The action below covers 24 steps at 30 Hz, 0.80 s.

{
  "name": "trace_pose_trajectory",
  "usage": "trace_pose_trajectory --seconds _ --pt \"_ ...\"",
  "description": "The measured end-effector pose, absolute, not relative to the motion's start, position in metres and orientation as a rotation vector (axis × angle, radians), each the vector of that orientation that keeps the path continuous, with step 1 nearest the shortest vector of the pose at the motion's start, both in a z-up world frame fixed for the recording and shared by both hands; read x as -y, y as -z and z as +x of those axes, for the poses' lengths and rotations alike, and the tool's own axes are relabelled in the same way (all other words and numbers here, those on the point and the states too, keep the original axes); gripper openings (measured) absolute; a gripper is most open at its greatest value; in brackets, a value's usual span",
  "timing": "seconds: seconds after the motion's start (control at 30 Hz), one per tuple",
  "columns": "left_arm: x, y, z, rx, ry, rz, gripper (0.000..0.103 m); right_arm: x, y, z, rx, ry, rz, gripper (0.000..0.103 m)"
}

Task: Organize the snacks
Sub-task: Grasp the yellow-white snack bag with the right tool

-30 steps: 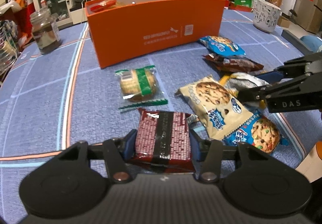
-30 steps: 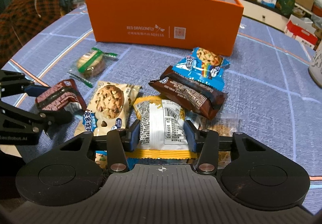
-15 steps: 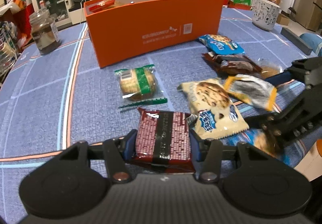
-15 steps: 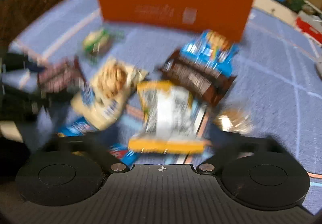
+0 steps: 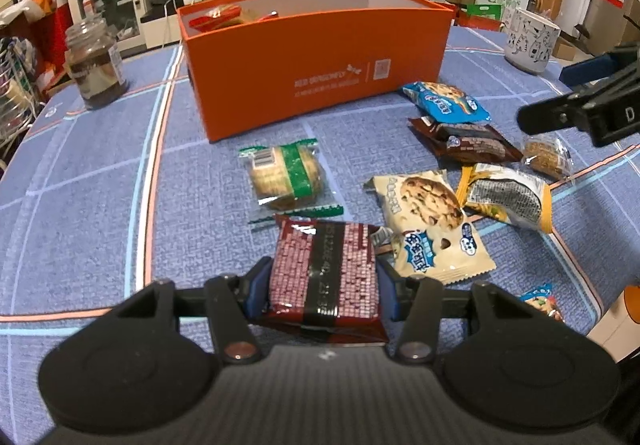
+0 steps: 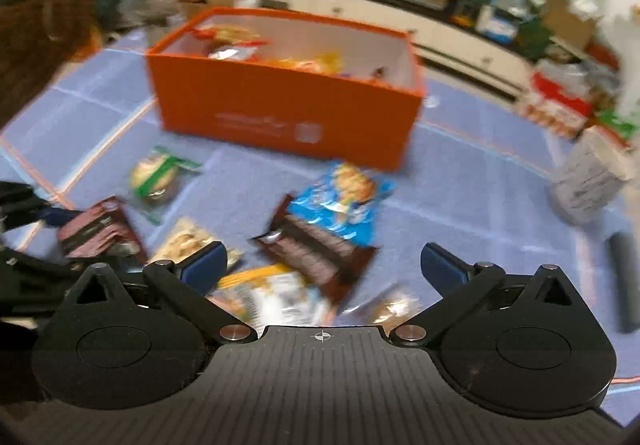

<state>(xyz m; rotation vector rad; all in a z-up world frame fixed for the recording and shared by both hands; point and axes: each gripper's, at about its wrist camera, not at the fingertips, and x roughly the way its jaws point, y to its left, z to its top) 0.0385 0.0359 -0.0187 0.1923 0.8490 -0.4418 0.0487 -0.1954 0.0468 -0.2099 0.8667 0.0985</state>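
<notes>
My left gripper (image 5: 322, 285) is shut on a dark red snack pack (image 5: 324, 271) low over the blue tablecloth. My right gripper (image 6: 322, 261) is open and empty, raised above the loose snacks; it shows at the right edge of the left wrist view (image 5: 576, 101). The yellow-edged silver pack (image 5: 506, 195) lies on the table, below the right gripper (image 6: 276, 295). The orange box (image 5: 316, 73) stands behind, with several snacks inside (image 6: 280, 53). Loose on the table are a green-banded cracker pack (image 5: 286, 175), a cream cookie pack (image 5: 430, 221), a brown bar (image 5: 466, 141) and a blue cookie pack (image 5: 442, 103).
A glass jar (image 5: 96, 69) stands at the far left. A white patterned cup (image 5: 528, 41) stands at the far right. A small clear pack (image 5: 546, 159) and a blue pack (image 5: 540, 297) lie near the table's right edge.
My right gripper let go of the yellow-edged silver pack, opened and rose up and back; the pack now lies on the table. My left gripper kept its hold and barely moved.
</notes>
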Motion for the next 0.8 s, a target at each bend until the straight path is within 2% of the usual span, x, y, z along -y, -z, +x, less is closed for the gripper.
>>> trace_pose_trajectory --seconds 0.1,0.13,0.2,0.4,0.53,0.67,0.8 --pt "-0.035 0.018 0.039 -0.851 0.443 0.193 0.052 0.193 -0.031 0.069 -1.076 -0.161 -0.199 0.095" --pt "-0.035 0.017 0.038 -0.85 0.447 0.192 0.052 0.193 -0.023 0.075 -1.125 -0.172 -0.173 0.092" --pt "-0.035 0.016 0.038 -0.847 0.451 0.193 0.052 0.192 -0.009 0.083 -1.183 -0.181 -0.152 0.078" --pt "-0.034 0.018 0.038 -0.857 0.463 0.197 0.052 0.185 0.008 0.091 -1.217 -0.196 -0.229 0.071" --pt "-0.034 0.019 0.038 -0.858 0.465 0.199 0.052 0.178 0.01 0.095 -1.241 -0.217 -0.247 0.07" --pt "-0.033 0.02 0.04 -0.864 0.46 0.2 0.052 0.166 0.01 0.09 -1.246 -0.235 -0.292 0.061" --pt "-0.031 0.021 0.039 -0.864 0.465 0.199 0.052 0.166 0.013 0.092 -1.265 -0.234 -0.299 0.061"
